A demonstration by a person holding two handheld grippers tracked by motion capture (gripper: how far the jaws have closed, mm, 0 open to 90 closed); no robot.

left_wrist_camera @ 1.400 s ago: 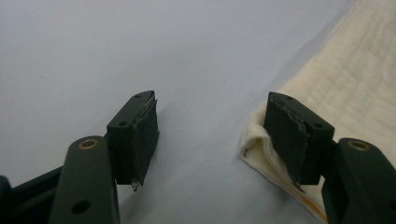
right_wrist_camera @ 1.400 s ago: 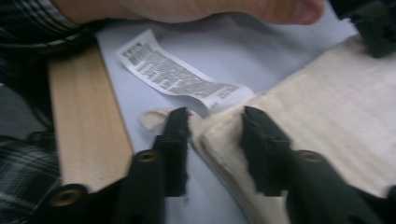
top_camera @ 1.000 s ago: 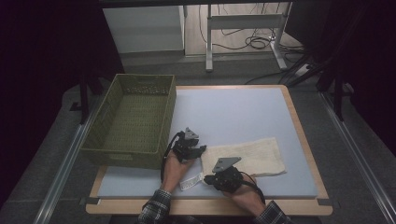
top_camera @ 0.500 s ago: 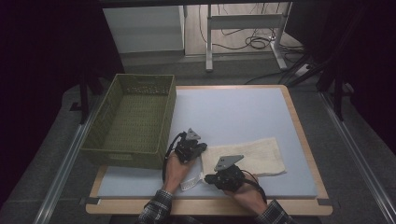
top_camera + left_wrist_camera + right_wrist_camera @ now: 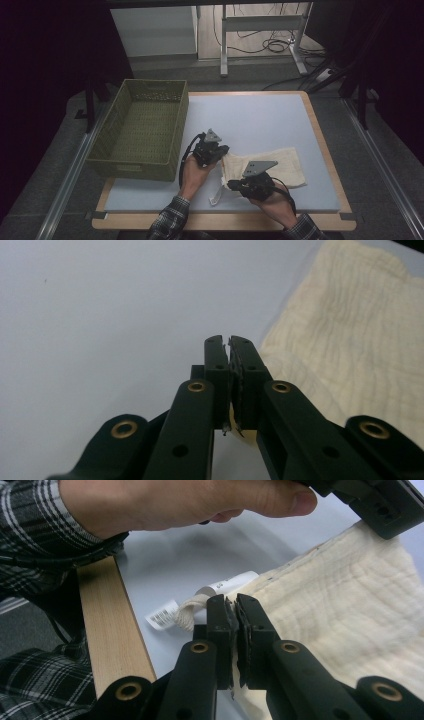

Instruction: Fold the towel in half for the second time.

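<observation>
— What's the setting?

— A dim room with a pale blue table (image 5: 260, 120) framed in wood. The biggest thing on it is a green basket (image 5: 142, 131) along the left edge, with nothing visible inside.

— And the cloth?

— A cream cloth (image 5: 280, 165) lies flat toward the front right corner, its left end bunched up where both tools meet it. A white label (image 5: 216, 194) trails from that end toward the front edge.

— What are the tools doing?

— The left gripper (image 5: 229, 352) has its jaws clamped on a sliver of the cloth's far left corner. The right gripper (image 5: 230, 611) is likewise pinched tight on the near left corner, beside the label's loop.

— How far along would you say?

— Early, I'd judge. Both corners are gripped, but the cloth is still on the table; lifting it, folding it or moving it to the basket all remain.
</observation>
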